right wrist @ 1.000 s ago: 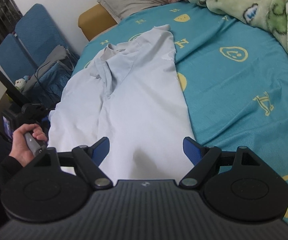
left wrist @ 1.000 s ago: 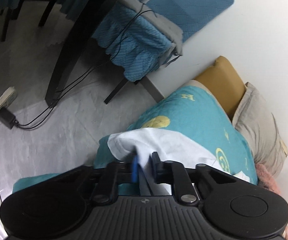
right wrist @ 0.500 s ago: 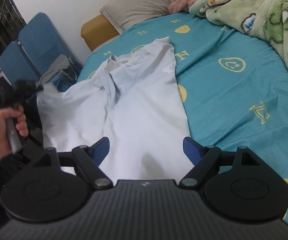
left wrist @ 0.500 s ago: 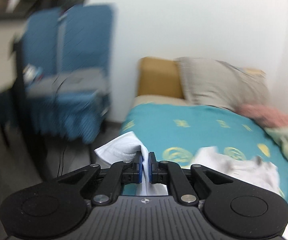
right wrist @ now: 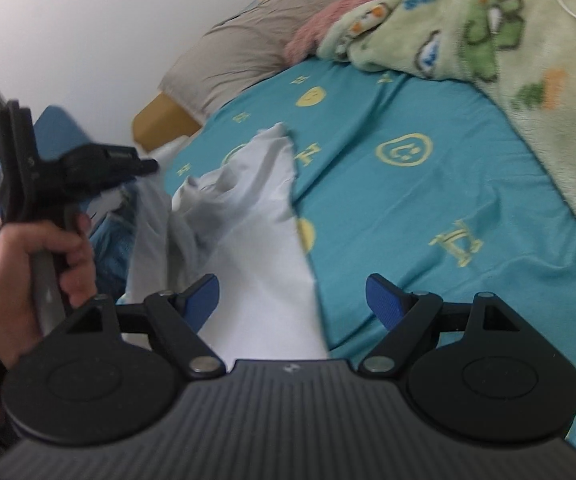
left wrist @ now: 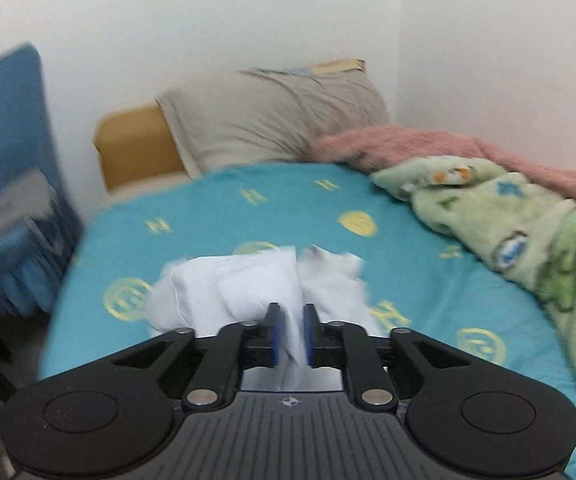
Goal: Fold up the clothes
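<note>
On the teal bed sheet [right wrist: 428,208], the white shirt [right wrist: 256,240] is draped, limp and light; its edge seems loosely held between the left gripper's [left wrist: 290,334] opening jaws, while the right gripper [right wrist: 292,300] is spread empty.

Matt white cloth shirt [right wrist: 256,248]

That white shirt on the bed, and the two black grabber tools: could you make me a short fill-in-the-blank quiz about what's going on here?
1. The white shirt lies on a bed sheet coloured ____.
2. White cloth sits between the fingers of the ____ gripper, whose jaws are opening.
3. The right gripper has ____ between its wide-apart fingers.
4. The green blanket is printed with cartoon ____.

Missing words: teal; left; nothing; frogs
</note>
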The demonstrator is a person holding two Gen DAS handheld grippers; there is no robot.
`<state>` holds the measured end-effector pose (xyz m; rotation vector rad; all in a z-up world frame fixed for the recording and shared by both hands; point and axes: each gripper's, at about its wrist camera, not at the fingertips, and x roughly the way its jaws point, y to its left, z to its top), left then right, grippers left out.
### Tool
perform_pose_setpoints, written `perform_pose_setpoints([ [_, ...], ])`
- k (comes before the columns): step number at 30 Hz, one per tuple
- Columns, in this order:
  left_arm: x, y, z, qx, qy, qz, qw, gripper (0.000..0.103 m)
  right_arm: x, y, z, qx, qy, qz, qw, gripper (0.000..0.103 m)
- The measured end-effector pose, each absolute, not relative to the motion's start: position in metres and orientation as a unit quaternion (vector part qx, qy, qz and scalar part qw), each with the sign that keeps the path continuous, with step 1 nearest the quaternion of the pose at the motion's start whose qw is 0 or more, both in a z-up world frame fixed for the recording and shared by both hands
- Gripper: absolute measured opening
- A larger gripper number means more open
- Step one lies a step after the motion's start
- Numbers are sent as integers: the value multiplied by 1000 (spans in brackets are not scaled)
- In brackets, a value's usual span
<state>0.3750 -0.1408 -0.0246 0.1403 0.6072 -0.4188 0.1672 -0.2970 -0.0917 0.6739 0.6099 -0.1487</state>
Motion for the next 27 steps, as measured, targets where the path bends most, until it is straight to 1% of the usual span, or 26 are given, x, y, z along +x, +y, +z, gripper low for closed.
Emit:
perform_pose_setpoints([
  [1,370,-143,-28,62,300,-205,930,38,167,-299,-93,330,294,-73,894,82],
  [2,363,-142,-30,60,301,-202,930,47,166,-300,-93,332,293,-73,894,82],
  [4,340,-133,-34,50,304,-197,931,48,164,-301,-92,332,289,-71,895,82],
  [6,313,-110,-38,32,309,-188,932,53,163,-300,-90,327,284,-68,899,82],
  [8,280,-85,-39,19,309,-168,936,61,162,-298,-88,322,280,-63,902,82],
  [13,188,-28,-35,6,294,-128,947,64,158,-292,-84,306,272,-42,911,82],
  [17,137,3,-40,-23,276,-111,954,66,152,-283,-81,290,267,-21,919,82],
  [19,122,10,-43,-20,271,-108,956,67,150,-280,-82,294,270,-7,917,82],
  [21,115,13,-43,-14,277,-112,954,67,148,-277,-83,303,274,6,913,78],
  [22,114,15,-42,-15,278,-116,953,67,148,-275,-84,307,277,10,911,73],
  [25,114,21,-38,-27,281,-126,951,67,150,-269,-87,311,284,17,907,67],
  [26,114,24,-37,-31,282,-126,951,67,150,-266,-87,306,286,19,908,61],
  [27,114,27,-36,-34,283,-125,950,67,152,-262,-88,300,290,20,909,57],
])
